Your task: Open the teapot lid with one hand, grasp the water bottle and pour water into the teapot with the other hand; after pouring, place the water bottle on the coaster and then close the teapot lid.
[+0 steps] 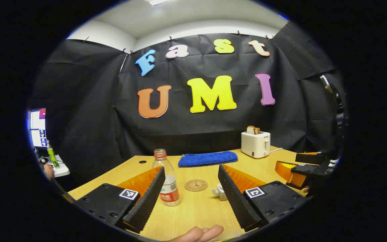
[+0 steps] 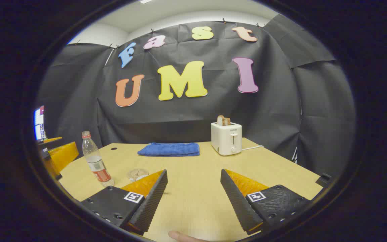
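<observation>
Wooden table spans both views, black cloth wall behind. White toaster with bread in the slots stands at the far edge, a folded blue towel just left of it. Left gripper hovers over the near edge, jaws wide apart, gripping nothing. Right gripper likewise, jaws spread and empty; in the left gripper view it shows at the right edge. Water bottle stands upright, uncapped, just behind the left gripper's left finger; in the right gripper view it's far left on the table. Round coaster lies bare just right of the bottle. Small white teapot sits beside the coaster, mostly hidden by the right finger; lid state cannot tell. A fingertip pokes in at the bottom edge.
</observation>
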